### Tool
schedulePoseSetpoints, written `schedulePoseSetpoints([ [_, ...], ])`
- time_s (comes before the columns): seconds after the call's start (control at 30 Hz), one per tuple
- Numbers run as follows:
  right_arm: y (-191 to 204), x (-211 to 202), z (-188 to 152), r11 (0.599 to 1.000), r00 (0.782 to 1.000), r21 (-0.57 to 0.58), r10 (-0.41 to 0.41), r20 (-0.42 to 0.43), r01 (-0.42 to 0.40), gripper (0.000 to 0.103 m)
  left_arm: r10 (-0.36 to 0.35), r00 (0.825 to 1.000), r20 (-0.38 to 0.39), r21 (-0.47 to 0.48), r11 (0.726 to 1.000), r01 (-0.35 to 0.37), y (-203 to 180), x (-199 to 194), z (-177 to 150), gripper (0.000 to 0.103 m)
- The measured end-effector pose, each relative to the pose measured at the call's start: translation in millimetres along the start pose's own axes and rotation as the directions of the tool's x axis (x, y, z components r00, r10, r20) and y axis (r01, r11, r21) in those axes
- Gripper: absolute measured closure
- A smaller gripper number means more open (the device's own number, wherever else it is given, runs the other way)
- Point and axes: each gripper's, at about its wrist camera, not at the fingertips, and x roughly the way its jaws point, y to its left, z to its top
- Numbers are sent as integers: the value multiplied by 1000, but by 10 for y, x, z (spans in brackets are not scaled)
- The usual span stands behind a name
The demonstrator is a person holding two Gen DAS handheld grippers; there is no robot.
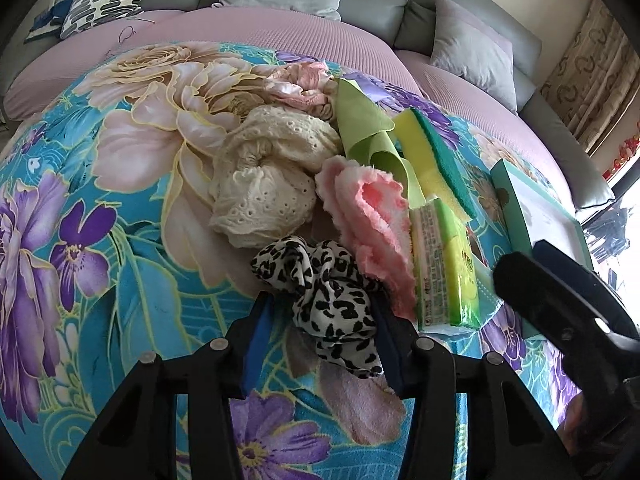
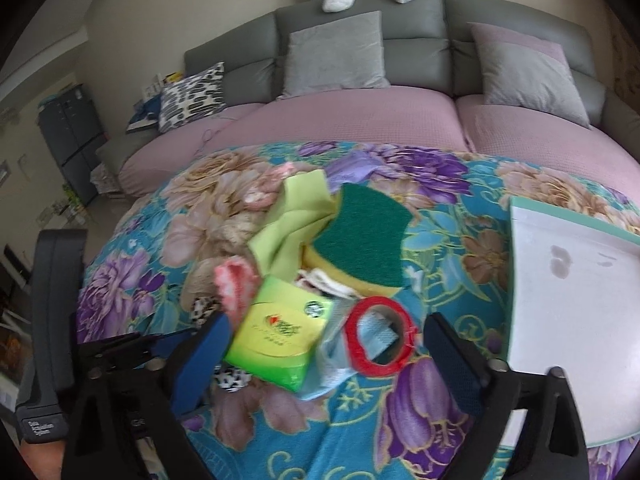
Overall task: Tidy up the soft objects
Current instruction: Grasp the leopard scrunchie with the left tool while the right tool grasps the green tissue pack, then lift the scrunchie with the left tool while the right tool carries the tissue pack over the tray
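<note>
We could not make out much of the pile's far side: the pink satin scrunchie (image 1: 298,86) lay half hidden behind the cream scrunchie (image 1: 264,176) and the green cloth (image 1: 360,120). A white item under the sponge (image 2: 360,236) was too covered to name, and the right-wrist view was blurred. The tray (image 2: 576,304) ran out of frame on the right; its visible part held nothing but stains. Our left gripper (image 1: 320,344) had its blue pads (image 1: 256,344) spread either side of the leopard scrunchie (image 1: 332,308), which lay on the floral blanket (image 1: 120,240); whether they pressed it we could not tell. Our right gripper (image 2: 324,356) stood wide apart over the tissue pack (image 2: 280,336) and the red tape roll (image 2: 380,332), gripping neither. The pink fluffy cloth (image 1: 372,220) rested against the pack.
</note>
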Motion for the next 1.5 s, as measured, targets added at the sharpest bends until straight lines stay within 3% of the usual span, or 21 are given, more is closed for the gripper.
schedulePoseSetpoints([
  [0.03,19,13,-5,1000,1000,-4,14,-2,-14,20,-1,1000,1,-2,1000,1,4,1,-1,54],
  [0.1,64,40,-15,999,999,-10,46,-10,-47,26,-36,999,2,-5,999,36,13,10,7,74],
  [0.3,115,32,-17,993,993,1,117,-11,-117,41,-34,999,34,3,999,33,3,-81,6,85],
  [0.53,143,91,-50,989,988,14,150,-42,-149,45,51,994,98,-50,998,-46,205,-316,-11,87],
  [0.77,85,204,-106,988,984,56,150,-99,-145,45,131,976,172,-115,987,-112,392,-586,8,87],
  [1.5,160,385,-145,992,983,57,120,-141,-113,45,160,977,143,-90,985,-148,296,-518,-5,87],
])
